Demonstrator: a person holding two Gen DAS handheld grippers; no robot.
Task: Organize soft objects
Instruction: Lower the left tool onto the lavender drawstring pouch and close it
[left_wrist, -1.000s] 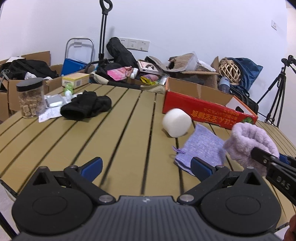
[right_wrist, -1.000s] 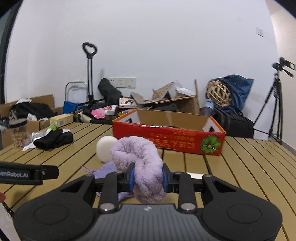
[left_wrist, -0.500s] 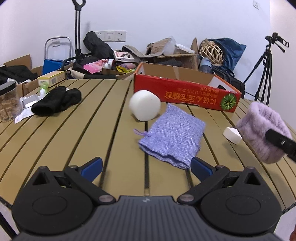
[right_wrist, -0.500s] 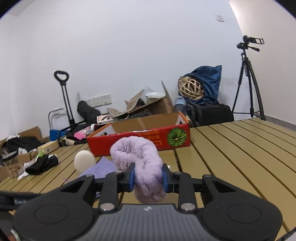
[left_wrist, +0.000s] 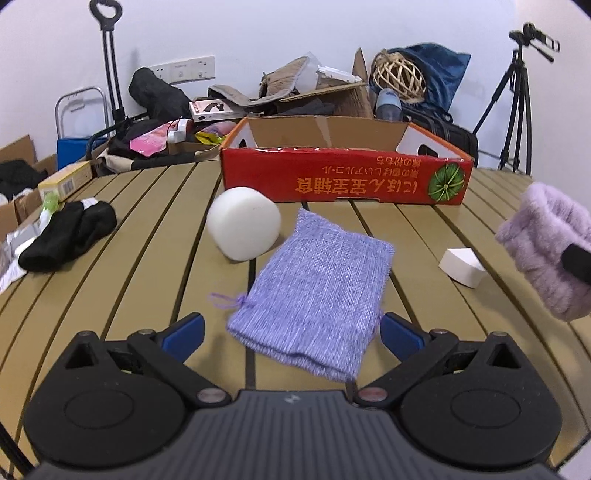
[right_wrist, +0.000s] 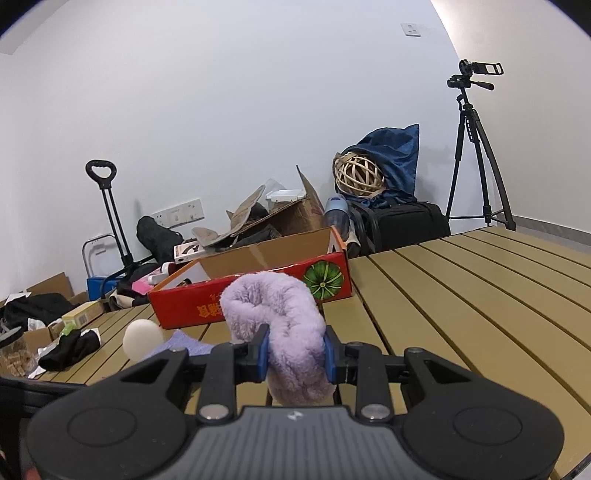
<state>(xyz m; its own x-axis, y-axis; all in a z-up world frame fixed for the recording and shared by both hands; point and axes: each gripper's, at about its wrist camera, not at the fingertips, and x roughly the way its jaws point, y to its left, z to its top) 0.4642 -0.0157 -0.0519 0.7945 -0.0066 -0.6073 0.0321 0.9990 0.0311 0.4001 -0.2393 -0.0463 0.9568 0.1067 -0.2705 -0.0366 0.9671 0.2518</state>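
Above the table's near right, the right gripper (right_wrist: 294, 354) is pinching a fluffy band (right_wrist: 280, 325), likely bound for the box (right_wrist: 255, 295); the left gripper (left_wrist: 290, 332) is gaping wide over the pouch (left_wrist: 314, 291).

- Right gripper (right_wrist: 294, 355): blue pads clamped on fluffy lilac scrunchie (right_wrist: 280, 332), held above slatted table (right_wrist: 461, 306).
- Red cardboard box (right_wrist: 255, 295): open-topped, on table behind scrunchie.
- White foam ball (right_wrist: 143, 338): left, beside lilac woven pouch (right_wrist: 181, 343).
- Black cloth (right_wrist: 68, 350): far left.
- Tripod (right_wrist: 474, 155): beyond table, right.
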